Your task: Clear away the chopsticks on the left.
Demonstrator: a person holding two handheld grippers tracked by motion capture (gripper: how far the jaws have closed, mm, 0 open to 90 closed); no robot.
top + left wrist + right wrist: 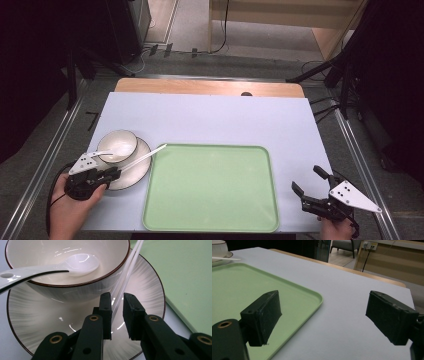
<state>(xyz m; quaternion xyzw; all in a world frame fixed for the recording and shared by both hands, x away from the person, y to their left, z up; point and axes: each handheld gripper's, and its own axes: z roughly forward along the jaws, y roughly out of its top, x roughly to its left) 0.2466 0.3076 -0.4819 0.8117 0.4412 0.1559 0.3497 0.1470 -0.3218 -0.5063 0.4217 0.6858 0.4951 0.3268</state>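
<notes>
Table: white top, mostly bare, wide open room across the far half. Green tray sits near-centre with nothing on it, so my guess is nothing has been transferred yet, if the tray is the target.

Plate is at the near left, just beside the tray's left edge. Bowl stands on the plate, toward its far-left side. Spoon lies in the bowl, handle out over the rim toward me.

Chopsticks lie across the plate, tips reaching over the tray's far-left corner.

My left gripper is down over the plate with its jaws nearly together around the chopsticks' near end. Touching or clamped? Can't tell; a sliver of gap shows.

My right gripper hovers off the tray's near-right edge, jaws wide apart, holding nothing.

Clearance: the bowl wall is tight on my left gripper's far side. Tray rim is a low lip to clear. Right side is free.
</notes>
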